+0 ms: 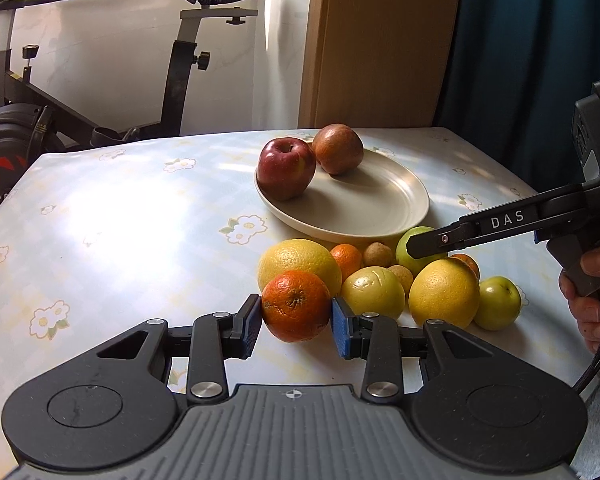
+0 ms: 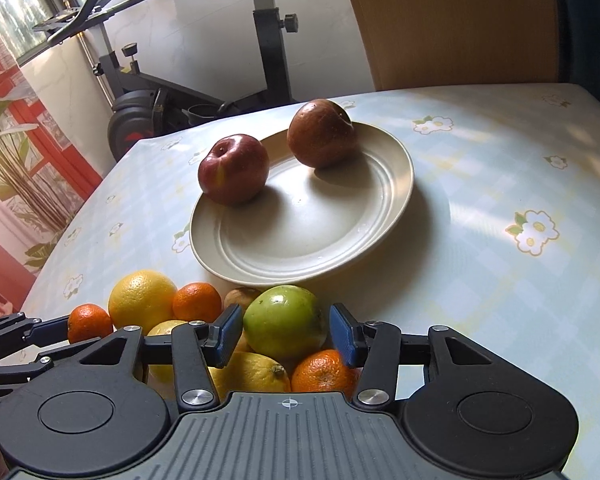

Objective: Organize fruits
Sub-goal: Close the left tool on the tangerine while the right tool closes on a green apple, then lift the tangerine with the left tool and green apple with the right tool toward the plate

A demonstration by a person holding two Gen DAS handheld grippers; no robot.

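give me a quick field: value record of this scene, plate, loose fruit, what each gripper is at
plate: cream, on the floral tablecloth
on plate: red apple and darker reddish-brown apple, apart
loose pile: oranges, yellow citrus, green fruits, beside the plate's near rim
left gripper: pads against both sides of an orange on the table
right gripper: open, straddling a green fruit, gaps at both pads
background: exercise bike

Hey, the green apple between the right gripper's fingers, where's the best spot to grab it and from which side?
Probably across its widest middle, coming in from the near side as the right gripper already does. The green apple is round and sits atop the fruit pile, flanks exposed to both pads, with the plate just behind it.
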